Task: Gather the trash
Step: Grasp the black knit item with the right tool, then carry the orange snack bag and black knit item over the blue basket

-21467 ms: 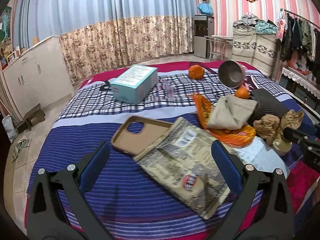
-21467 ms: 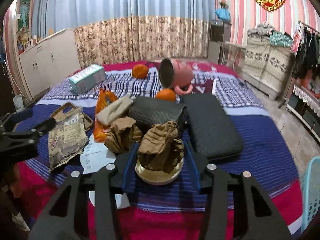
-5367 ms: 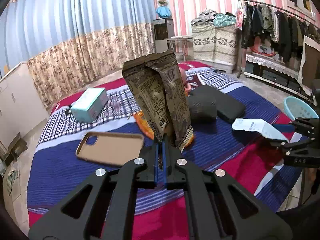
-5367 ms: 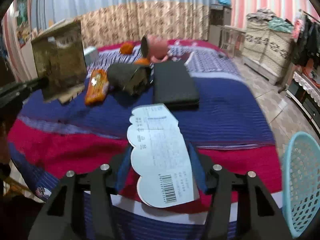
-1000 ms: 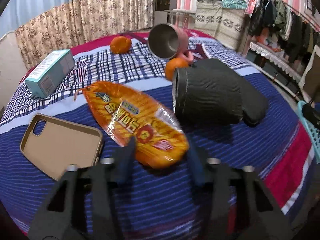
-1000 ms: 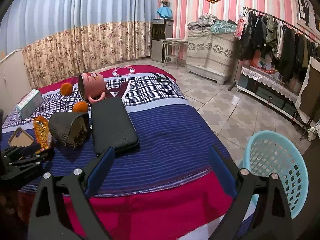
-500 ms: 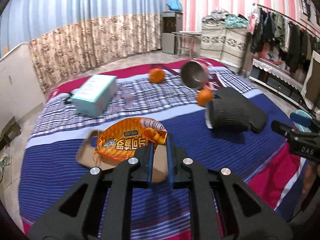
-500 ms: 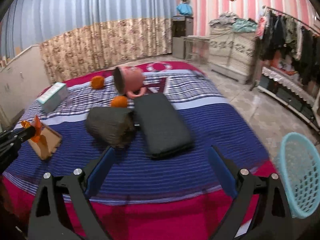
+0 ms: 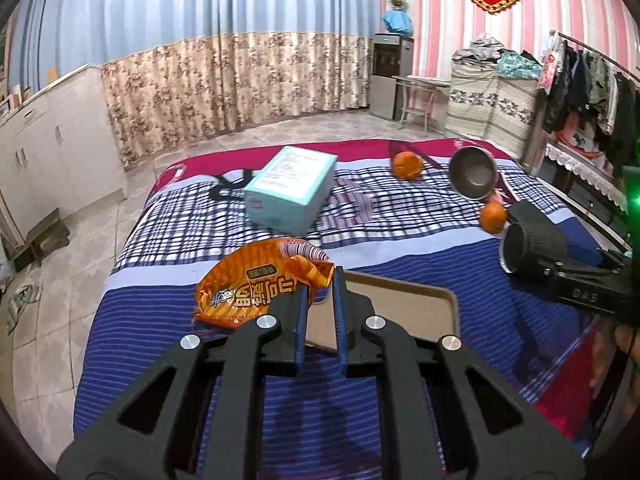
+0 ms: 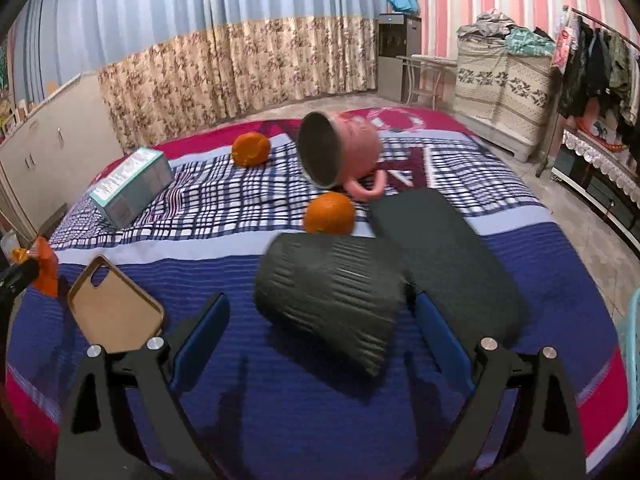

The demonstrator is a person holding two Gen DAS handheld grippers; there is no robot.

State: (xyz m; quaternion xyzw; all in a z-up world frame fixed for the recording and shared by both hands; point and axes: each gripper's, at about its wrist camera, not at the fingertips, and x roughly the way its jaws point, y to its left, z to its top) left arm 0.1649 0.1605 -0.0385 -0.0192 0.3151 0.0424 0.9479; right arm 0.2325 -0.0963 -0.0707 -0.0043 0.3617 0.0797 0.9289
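Pinching the crumpled end of the orange snack wrapper [image 9: 256,290], our left gripper [image 9: 319,280] had its 2 blue fingers [image 9: 299,320] nearly together with the foil caught between them, the wrapper lifted above the striped bedspread [image 9: 168,352] and hanging toward 10 o'clock of the fingertips. Just past the tips, at 2 o'clock, we saw the tan phone case [image 9: 404,308] lying flat. Farther off at 12 o'clock sat the teal box [image 9: 290,192], with an orange [image 9: 407,165] at 1 o'clock and the tipped pink mug [image 9: 473,178] beside a second orange [image 9: 493,218] at 2 o'clock.

Our right gripper [image 10: 320,328] hovered with its jaws wide apart, gripping nothing, the ribbed black roll [image 10: 332,296] lying just ahead between the 2 fingertips. A flat black case [image 10: 440,252] touched the roll at 1 o'clock. At the far right edge, 3 o'clock, a sliver of the light-blue basket [image 10: 633,360] showed on the floor.
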